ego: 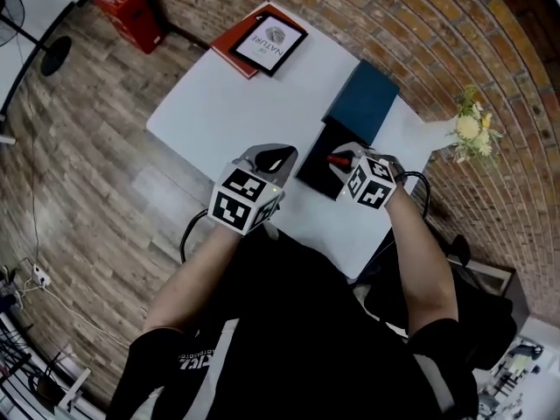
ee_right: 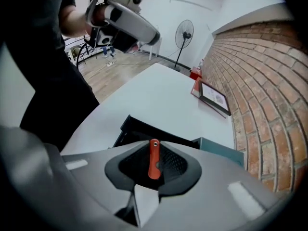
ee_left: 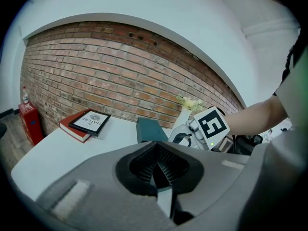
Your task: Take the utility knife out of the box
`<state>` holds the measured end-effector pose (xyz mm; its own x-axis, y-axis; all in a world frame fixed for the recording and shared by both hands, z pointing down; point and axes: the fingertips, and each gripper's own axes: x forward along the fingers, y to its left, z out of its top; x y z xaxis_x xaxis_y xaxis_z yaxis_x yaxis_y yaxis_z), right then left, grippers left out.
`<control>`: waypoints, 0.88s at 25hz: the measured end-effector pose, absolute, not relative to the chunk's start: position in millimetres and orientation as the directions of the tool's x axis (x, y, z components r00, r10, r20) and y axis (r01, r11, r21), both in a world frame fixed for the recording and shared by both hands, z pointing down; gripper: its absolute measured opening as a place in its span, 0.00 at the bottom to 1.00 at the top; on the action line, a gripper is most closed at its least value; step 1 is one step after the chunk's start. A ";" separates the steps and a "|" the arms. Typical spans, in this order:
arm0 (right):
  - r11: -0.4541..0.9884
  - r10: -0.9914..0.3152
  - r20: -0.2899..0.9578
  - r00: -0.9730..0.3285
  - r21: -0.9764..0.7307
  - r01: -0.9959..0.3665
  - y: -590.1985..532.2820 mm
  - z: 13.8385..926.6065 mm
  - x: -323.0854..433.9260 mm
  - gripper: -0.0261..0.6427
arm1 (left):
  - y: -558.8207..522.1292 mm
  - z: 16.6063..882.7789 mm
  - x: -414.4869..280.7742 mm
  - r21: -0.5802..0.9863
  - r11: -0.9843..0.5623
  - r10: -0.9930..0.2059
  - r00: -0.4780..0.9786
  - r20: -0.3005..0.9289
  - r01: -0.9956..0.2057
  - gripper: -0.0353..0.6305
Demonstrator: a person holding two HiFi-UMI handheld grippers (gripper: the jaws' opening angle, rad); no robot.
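We see the right gripper (ee_right: 154, 150) clamped on the orange utility knife (ee_right: 153, 166) in its own view; the head view gives just a red speck. The left gripper (ee_left: 159, 163) looks pinched together, empty.

Table (ego: 219, 103): smooth, matt white top. Wall (ego: 420, 24) at 1 o'clock: rough red brick. Floor (ego: 87, 147) at 9 o'clock: grained wood planks. Utility knife (ee_right: 153, 159): smooth orange-red plastic handle. Box (ee_right: 132, 129): matt black.
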<state>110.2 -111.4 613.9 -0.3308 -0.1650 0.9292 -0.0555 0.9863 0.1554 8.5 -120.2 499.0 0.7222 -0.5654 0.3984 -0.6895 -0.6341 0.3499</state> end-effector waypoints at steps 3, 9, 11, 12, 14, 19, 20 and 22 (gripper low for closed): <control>0.978 -0.207 0.910 -0.360 0.194 -0.073 -115.5 591.3 107.7 0.13 | -122.1 491.3 17.1 0.337 -0.654 -0.560 0.733 0.387 -0.677 0.06; 0.965 -0.263 0.851 -0.454 0.243 -0.104 -123.6 551.2 107.0 0.13 | -124.1 482.5 39.1 0.323 -0.667 -0.548 0.736 0.398 -0.671 0.06; 0.962 -0.271 0.822 -0.501 0.239 -0.128 -126.2 534.7 106.8 0.13 | -124.2 481.2 47.2 0.317 -0.668 -0.543 0.733 0.410 -0.673 0.06; 0.961 -0.275 0.808 -0.521 0.238 -0.137 -128.0 526.6 107.0 0.13 | -124.9 480.0 51.3 0.314 -0.669 -0.543 0.731 0.413 -0.674 0.06; 0.958 -0.285 0.783 -0.553 0.245 -0.147 -132.0 511.9 107.8 0.13 | -128.3 476.8 58.9 0.303 -0.671 -0.545 0.727 0.418 -0.677 0.06; 0.942 -0.323 0.747 -0.581 0.313 -0.121 -130.0 489.7 112.6 0.13 | -134.6 460.8 78.3 0.283 -0.687 -0.549 0.733 0.401 -0.669 0.06; 0.938 -0.330 0.740 -0.587 0.326 -0.116 -128.6 485.8 113.0 0.13 | -134.3 457.9 83.2 0.282 -0.697 -0.540 0.741 0.399 -0.659 0.06; 0.932 -0.340 0.722 -0.603 0.343 -0.115 -125.0 477.6 113.0 0.13 | -132.3 454.9 93.1 0.287 -0.714 -0.515 0.756 0.403 -0.639 0.12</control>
<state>113.0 -125.0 477.6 -0.6034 -0.3395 0.7215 -0.1148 0.9324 0.3427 93.1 -132.3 454.9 0.7564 -0.5154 0.4027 -0.6390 -0.7138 0.2867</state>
